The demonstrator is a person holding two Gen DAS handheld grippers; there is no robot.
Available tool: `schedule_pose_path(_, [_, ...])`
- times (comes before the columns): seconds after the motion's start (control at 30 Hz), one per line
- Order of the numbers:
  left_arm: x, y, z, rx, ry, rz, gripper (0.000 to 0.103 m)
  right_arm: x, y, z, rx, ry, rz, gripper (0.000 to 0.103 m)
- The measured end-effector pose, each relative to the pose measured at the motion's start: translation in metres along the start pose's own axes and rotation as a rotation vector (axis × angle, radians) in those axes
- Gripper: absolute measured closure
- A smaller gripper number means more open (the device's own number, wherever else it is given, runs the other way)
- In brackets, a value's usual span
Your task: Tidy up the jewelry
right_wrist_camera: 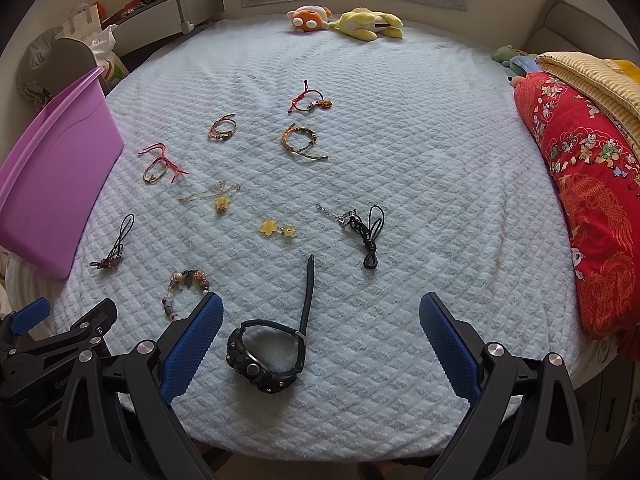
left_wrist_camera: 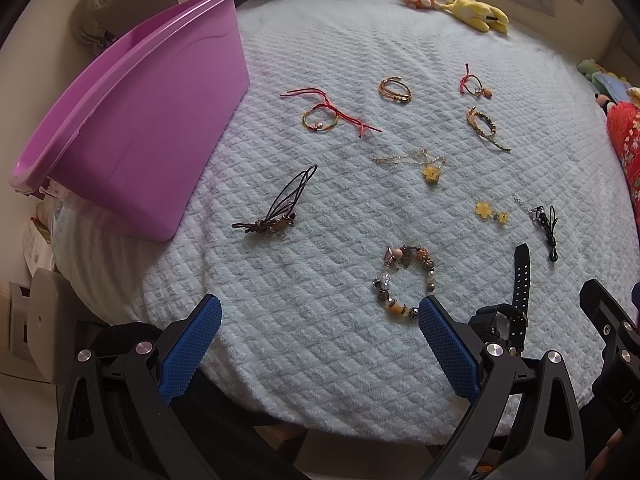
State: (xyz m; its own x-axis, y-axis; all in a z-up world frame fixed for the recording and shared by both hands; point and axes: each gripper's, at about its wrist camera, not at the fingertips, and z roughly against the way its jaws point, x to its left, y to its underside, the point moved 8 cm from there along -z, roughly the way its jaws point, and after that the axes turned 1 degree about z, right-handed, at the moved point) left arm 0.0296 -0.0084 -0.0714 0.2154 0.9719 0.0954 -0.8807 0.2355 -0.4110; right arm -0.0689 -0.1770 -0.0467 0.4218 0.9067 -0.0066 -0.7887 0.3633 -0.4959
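Several pieces of jewelry lie spread on a pale blue quilted blanket [left_wrist_camera: 320,60]. A purple plastic bin [left_wrist_camera: 132,120] stands at the left. Nearest my left gripper [left_wrist_camera: 320,340] is a beaded bracelet [left_wrist_camera: 404,280], just ahead of its right finger. My left gripper is open and holds nothing. A black wristwatch [right_wrist_camera: 272,344] lies between the fingers of my right gripper [right_wrist_camera: 320,340], which is open and not touching it. Farther off lie a red cord bracelet [left_wrist_camera: 324,116], a brown cord piece [left_wrist_camera: 276,208], a gold chain with yellow flower [left_wrist_camera: 424,164], yellow flower earrings [right_wrist_camera: 278,229] and a black cord [right_wrist_camera: 366,232].
Plush toys [right_wrist_camera: 348,20] sit at the far edge of the bed. A red patterned cushion [right_wrist_camera: 592,200] and a yellow striped cloth [right_wrist_camera: 592,76] lie along the right side. Bags and a shelf [right_wrist_camera: 160,4] stand beyond the bin at the back left.
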Motion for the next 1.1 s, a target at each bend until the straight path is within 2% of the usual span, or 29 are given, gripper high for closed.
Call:
schedule_pose_path(0.8, [0.002,-0.003,0.004,-0.004,-0.002,0.001,0.006,0.0,-0.002,0.003,-0.007,-0.012,0.0,0.009])
schedule_pose_path(1.1, [0.021,0.008,-0.007,0.014,-0.017,0.02,0.006,-0.009,0.02,-0.007,0.01,-0.044,-0.003,0.009])
